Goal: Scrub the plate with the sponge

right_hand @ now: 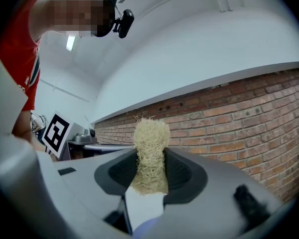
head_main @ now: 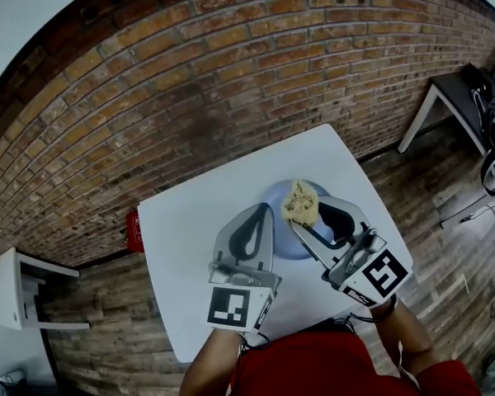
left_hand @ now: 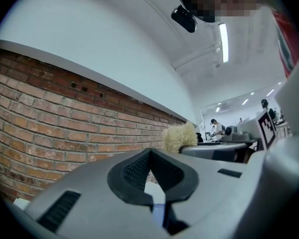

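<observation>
A pale blue plate (head_main: 285,242) lies on the white table (head_main: 190,246), partly hidden by both grippers. My right gripper (head_main: 312,217) hovers over the plate, shut on a straw-coloured fibrous sponge (head_main: 301,202). In the right gripper view the sponge (right_hand: 150,153) stands upright, pinched between the black pads (right_hand: 182,171). My left gripper (head_main: 266,213) is over the plate's left edge, and its jaws (left_hand: 149,153) meet with nothing between them. From the left gripper view the sponge (left_hand: 179,136) shows just to the right.
A brick wall (head_main: 190,81) runs behind the table. A red object (head_main: 134,229) sits on the floor at the table's left edge. A white shelf unit (head_main: 16,291) stands far left, and a dark desk with white legs (head_main: 462,93) far right.
</observation>
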`<action>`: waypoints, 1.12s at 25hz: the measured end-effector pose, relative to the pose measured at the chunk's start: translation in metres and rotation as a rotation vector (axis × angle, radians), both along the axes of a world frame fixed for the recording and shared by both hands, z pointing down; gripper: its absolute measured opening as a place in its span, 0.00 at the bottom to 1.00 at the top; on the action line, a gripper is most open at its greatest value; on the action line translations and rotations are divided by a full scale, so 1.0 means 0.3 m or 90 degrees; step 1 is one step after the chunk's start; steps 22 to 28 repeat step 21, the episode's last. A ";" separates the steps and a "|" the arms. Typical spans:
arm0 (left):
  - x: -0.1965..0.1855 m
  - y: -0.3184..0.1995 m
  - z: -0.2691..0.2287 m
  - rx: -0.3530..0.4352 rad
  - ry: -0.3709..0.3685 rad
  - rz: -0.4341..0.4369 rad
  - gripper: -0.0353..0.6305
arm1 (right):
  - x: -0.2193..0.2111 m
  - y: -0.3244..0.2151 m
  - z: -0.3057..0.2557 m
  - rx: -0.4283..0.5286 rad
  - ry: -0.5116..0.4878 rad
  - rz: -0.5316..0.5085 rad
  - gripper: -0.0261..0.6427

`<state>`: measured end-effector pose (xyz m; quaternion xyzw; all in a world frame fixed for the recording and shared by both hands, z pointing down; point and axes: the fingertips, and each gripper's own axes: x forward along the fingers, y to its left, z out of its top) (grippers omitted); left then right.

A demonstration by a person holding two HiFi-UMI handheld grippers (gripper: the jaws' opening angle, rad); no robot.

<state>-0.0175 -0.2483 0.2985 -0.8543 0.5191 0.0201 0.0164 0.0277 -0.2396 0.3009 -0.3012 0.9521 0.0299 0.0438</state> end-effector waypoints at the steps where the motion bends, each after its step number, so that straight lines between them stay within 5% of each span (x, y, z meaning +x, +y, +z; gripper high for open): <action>1: 0.000 0.000 0.003 -0.002 0.000 0.001 0.07 | 0.002 -0.002 0.002 -0.001 0.001 0.002 0.28; 28: -0.016 -0.013 0.023 -0.012 0.006 0.002 0.07 | 0.013 -0.030 0.012 -0.009 0.012 0.019 0.28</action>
